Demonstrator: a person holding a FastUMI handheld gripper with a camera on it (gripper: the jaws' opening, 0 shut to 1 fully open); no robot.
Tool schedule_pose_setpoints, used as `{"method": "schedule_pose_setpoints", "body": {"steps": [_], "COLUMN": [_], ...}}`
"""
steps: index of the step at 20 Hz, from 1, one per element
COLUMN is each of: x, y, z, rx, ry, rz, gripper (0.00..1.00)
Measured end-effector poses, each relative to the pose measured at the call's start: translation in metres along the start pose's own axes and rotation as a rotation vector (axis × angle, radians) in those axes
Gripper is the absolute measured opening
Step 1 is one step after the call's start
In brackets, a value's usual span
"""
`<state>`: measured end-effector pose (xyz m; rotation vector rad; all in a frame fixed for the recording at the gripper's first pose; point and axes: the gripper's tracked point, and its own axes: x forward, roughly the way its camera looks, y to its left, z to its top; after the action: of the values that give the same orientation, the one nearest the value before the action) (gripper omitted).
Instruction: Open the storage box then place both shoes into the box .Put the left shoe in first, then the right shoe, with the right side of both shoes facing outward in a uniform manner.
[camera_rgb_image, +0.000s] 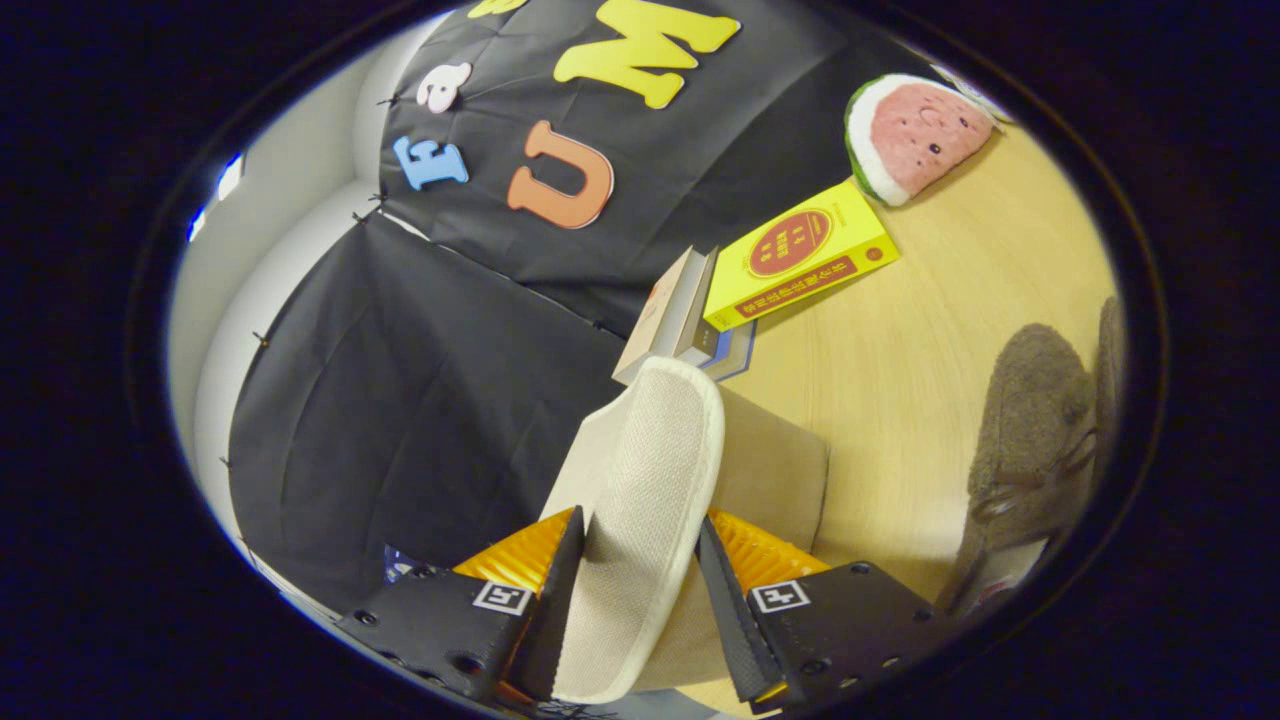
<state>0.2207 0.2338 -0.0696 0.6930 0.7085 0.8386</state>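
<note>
Jaws are closed on a beige shoe (640, 520), one finger pressing each side of it, so the gripper (635, 575) holds it off the worktop (920, 370). The shoe stands on its edge between the fingers, its woven sole turned to the left finger, and it reaches forward beyond the fingertips. Just behind its far end stand a few books (680, 320), upright, and a yellow box (800, 255) leans on them. Further away on the wooden worktop lies a plush toy shaped as a watermelon slice (915, 135), apart from the yellow box. To the right of the gripper, well apart from the held shoe, a brown fuzzy shoe (1035, 440) lies on the worktop. I cannot tell which shoe is left or right. Black cloth wall (400, 400) stands beyond the worktop.
</note>
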Motion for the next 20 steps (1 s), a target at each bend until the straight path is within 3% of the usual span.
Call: {"method": "schedule_pose_setpoints", "body": {"steps": [3, 6, 10, 11, 12, 20], "x": [-0.009, -0.025, -0.023, -0.027, -0.032, -0.026], "y": [0.000, 0.022, 0.039, 0.046, 0.053, 0.148], "z": [0.007, 0.010, 0.010, 0.014, 0.018, 0.029], "rx": [0.018, 0.016, -0.048, -0.055, -0.055, -0.144], "ry": [-0.011, -0.011, -0.020, -0.021, -0.030, -0.077], "rz": [-0.032, -0.004, -0.068, -0.078, -0.083, -0.046], "gripper": [0.39, 0.19, 0.17, 0.09, 0.09, 0.09]}}
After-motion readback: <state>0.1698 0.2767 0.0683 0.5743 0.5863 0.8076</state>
